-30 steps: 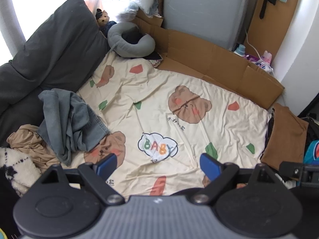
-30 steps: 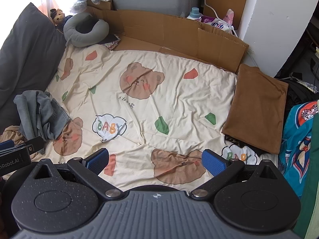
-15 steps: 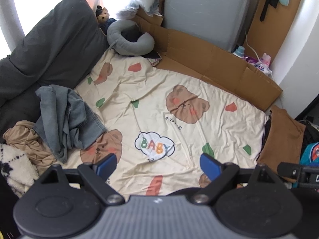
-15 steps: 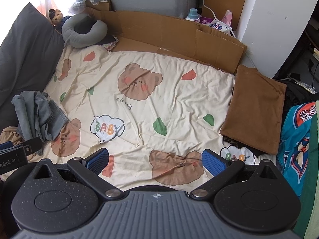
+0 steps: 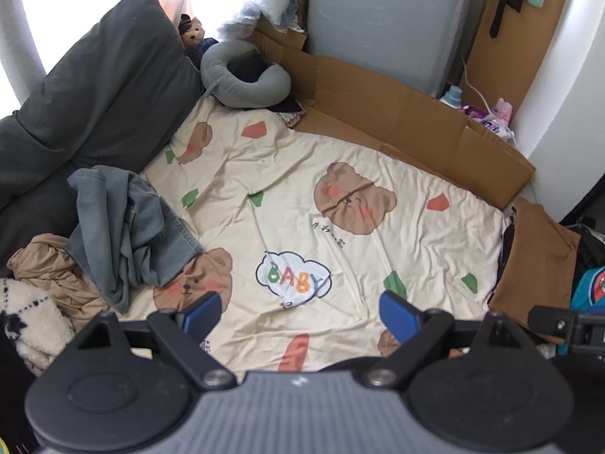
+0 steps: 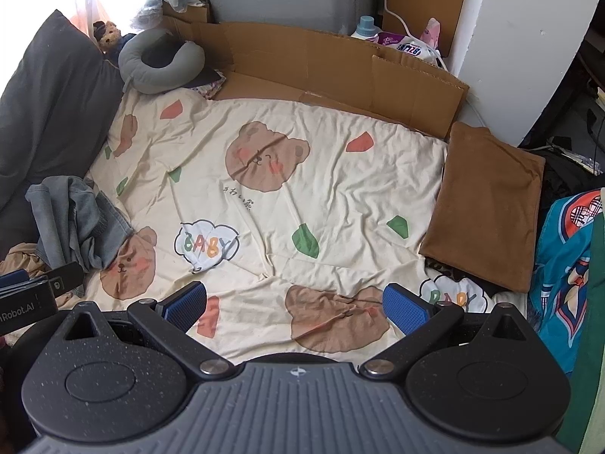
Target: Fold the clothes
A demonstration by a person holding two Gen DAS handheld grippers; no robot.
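We read "BABY" in two cloud prints on the bear-print sheet (image 6: 340,196), and "Robot.AI" on the left gripper (image 5: 298,312) seen at the right view's edge. We count three crumpled garments: a grey one (image 5: 121,223), a tan one (image 5: 53,276), a white fuzzy one (image 5: 26,321), all left of both grippers. A folded brown garment (image 6: 487,204) lies right. The right gripper (image 6: 297,308) and the left gape empty above the sheet.
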